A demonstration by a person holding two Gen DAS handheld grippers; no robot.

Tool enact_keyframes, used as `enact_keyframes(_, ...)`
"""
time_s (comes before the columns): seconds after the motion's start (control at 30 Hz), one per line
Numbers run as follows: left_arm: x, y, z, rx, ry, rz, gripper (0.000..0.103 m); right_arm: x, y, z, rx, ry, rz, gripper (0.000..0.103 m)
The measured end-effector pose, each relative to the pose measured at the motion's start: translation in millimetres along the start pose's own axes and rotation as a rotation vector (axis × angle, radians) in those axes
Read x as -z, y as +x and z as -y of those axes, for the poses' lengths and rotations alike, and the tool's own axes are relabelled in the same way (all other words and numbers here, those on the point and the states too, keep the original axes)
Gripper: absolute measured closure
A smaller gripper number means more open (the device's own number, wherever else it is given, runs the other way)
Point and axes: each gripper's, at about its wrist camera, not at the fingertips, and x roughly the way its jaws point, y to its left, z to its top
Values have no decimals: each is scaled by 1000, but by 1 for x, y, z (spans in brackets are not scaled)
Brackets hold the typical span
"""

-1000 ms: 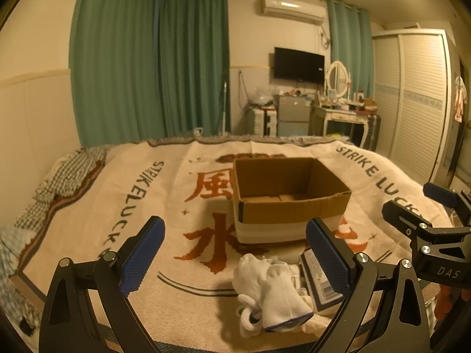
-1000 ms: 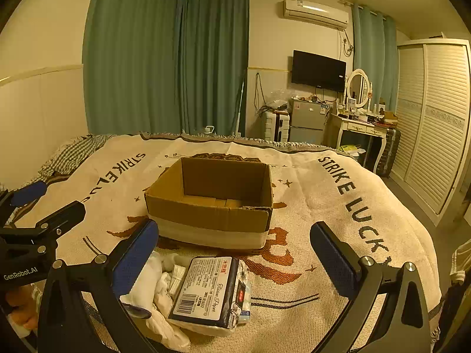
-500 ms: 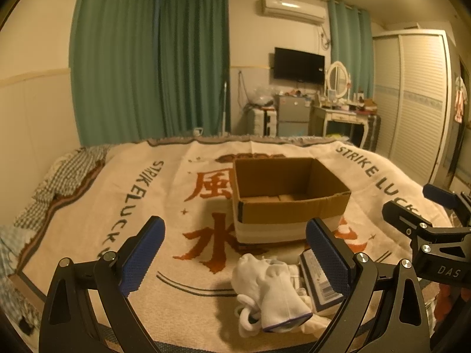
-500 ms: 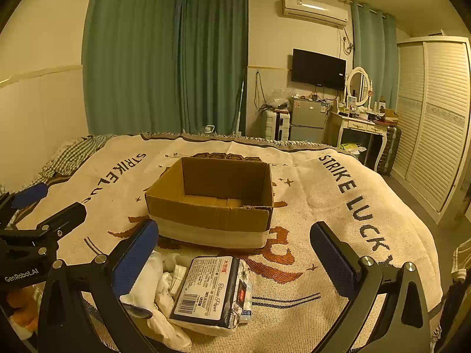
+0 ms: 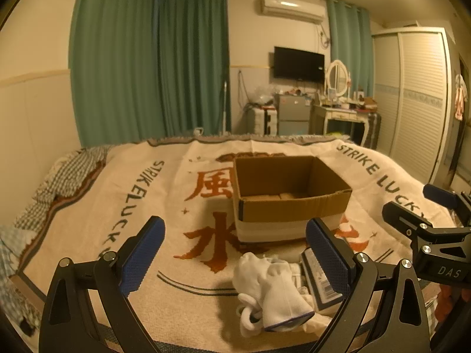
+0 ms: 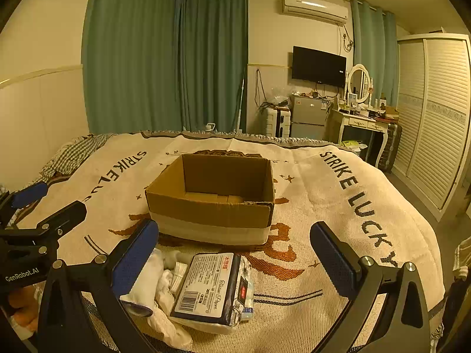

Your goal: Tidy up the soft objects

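An open cardboard box (image 5: 290, 194) (image 6: 212, 197) stands in the middle of the bed, nothing soft visible inside. White gloves (image 5: 272, 288) (image 6: 153, 282) lie bunched on the blanket near the bed's front edge. A dark tissue pack (image 6: 213, 288) (image 5: 316, 279) lies just right of them. My left gripper (image 5: 235, 253) is open and empty, hovering above the gloves. My right gripper (image 6: 235, 253) is open and empty, above the tissue pack. Each gripper shows at the edge of the other's view.
A cream blanket (image 6: 338, 206) with lettering covers the bed. A checked cloth (image 5: 67, 173) lies at the left edge. Behind the bed are green curtains (image 6: 164, 58), a small fridge (image 6: 307, 116), a dressing table (image 6: 362, 123) and a wardrobe (image 6: 435, 111).
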Motion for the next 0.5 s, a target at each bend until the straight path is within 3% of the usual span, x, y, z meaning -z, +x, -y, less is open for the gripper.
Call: enact_keyframes(0.5,0,1,-1,-2,1,0,5,1,0,1,-1,2,-2,0)
